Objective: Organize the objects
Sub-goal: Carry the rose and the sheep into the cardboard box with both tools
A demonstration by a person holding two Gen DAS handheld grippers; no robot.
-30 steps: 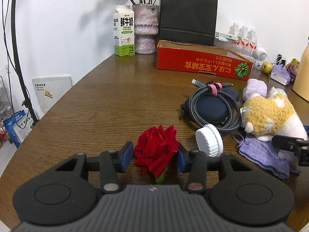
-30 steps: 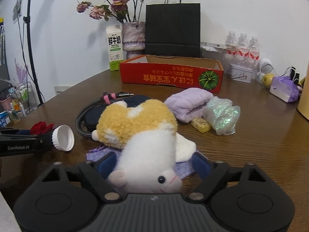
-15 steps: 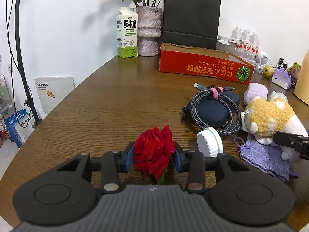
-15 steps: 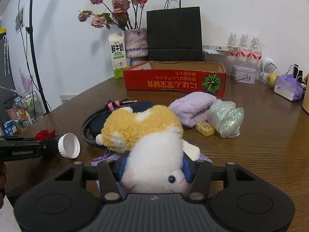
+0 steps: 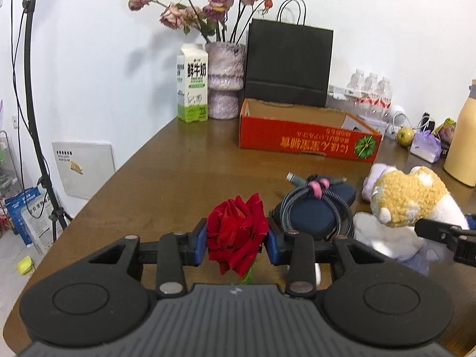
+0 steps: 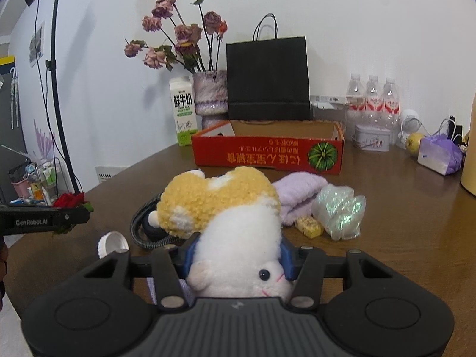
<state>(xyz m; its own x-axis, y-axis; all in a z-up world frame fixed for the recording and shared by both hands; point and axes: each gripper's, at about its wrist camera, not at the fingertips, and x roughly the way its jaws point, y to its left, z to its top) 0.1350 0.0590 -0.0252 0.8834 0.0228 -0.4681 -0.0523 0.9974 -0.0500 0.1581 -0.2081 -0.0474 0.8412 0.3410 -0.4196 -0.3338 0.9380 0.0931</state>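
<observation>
Before the red box (image 5: 306,139), the left gripper (image 5: 237,239) pinches a soft, crushable rose (image 5: 236,232); the right gripper (image 6: 236,260) squeezes a light, springy plush toy (image 6: 238,238).

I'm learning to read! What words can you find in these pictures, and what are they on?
"GenRobot.AI": on the left hand-held gripper, seen from the right wrist.
"鲜牛奶": on the milk carton; its smaller print is too small to read.
Red cardboard box: yellow text printed upside down, too blurred to read.
Water bottle labels: unreadable.
</observation>
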